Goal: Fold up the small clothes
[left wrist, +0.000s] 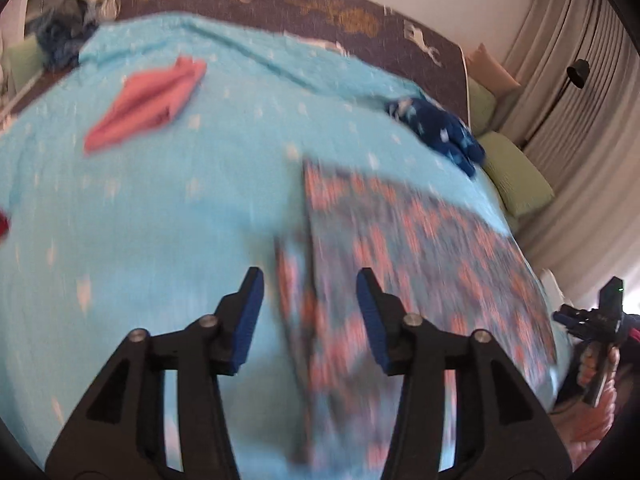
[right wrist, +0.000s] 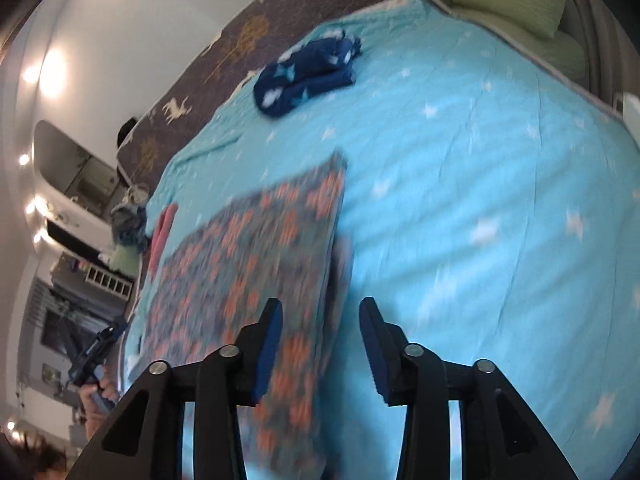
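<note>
Both grippers, left gripper [left wrist: 310,316] and right gripper [right wrist: 320,344], stand part-open and empty. Each hangs over one side edge of the patterned garment [left wrist: 420,264], apparently spread flat on the blue bedspread [left wrist: 160,208] for folding.

Your two black plastic grippers, left gripper [left wrist: 310,280] and right gripper [right wrist: 320,310], carry ribbed blue pads [left wrist: 248,312] and round silver screws [left wrist: 413,319].

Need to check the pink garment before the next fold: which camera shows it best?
The left wrist view: the pink garment lies whole, if blurred, on the turquoise bedspread, apart from the patterned cloth. The right wrist view shows only a thin pink strip past that cloth's far edge.
</note>
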A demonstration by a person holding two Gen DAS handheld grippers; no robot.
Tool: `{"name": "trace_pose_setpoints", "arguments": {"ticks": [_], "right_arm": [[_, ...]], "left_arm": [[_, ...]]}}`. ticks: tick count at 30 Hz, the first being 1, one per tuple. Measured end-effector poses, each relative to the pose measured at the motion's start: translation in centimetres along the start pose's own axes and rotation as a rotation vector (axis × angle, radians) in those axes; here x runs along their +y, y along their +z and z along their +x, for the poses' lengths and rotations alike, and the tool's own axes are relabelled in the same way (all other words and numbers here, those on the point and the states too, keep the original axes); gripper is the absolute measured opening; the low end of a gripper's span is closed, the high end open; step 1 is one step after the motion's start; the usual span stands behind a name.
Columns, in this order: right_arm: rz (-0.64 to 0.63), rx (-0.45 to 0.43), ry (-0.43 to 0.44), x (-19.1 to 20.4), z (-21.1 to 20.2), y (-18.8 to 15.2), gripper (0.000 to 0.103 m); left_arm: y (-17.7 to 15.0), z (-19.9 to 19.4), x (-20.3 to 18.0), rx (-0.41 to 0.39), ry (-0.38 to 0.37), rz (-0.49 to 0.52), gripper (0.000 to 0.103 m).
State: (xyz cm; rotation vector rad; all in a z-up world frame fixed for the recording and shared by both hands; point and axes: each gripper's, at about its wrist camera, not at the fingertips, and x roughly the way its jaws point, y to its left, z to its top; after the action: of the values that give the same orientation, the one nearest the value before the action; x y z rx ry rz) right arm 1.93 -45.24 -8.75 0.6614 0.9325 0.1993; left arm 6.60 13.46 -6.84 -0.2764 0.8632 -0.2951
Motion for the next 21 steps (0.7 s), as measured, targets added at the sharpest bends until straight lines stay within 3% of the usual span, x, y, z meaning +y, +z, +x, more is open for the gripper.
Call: {"name": "trace_pose_setpoints", "arguments": {"ticks": [4, 7, 8, 10, 13, 17, 21], "right_arm": [[0.019, 0.115, 0.025, 0.0, 0.6, -5.1, 0.046], [0.022, 0.096, 0.02, -0.1, 0.3, -6.5, 0.046], [0.04, 0.093, 0.03, 0.0, 0.1, -6.6, 0.047], [0.036, 0.08, 0.015, 0.7, 0.0, -6.7, 0.046], [-0.004, 0.073, -0.063, 1.9, 0.4, -7.0, 0.018], [0.012, 0.066, -0.105, 1.2, 0.4, -7.3, 0.017], [-0.046, 0.046, -0.168, 1.7, 0.1, -7.8, 0.018]], "left_arm": [[-4.5, -0.6, 0.5, 0.106, -0.061, -0.05, 0.05], [-5.4, -1.2, 0.5, 0.096, -0.083, -0.052, 0.049], [-5.4, -1.5, 0.1, 0.088, -0.084, -0.042, 0.03], [-5.6, -1.9, -0.6, 0.076, -0.065, -0.001, 0.008], [-6.2, -2.9, -1.4, 0.042, 0.005, 0.044, 0.007], [-7.4, -1.7, 0.3, 0.085, 0.059, 0.052, 0.008], [-7.8, -1.9, 1.1, 0.04, 0.026, 0.0, 0.008]]}}
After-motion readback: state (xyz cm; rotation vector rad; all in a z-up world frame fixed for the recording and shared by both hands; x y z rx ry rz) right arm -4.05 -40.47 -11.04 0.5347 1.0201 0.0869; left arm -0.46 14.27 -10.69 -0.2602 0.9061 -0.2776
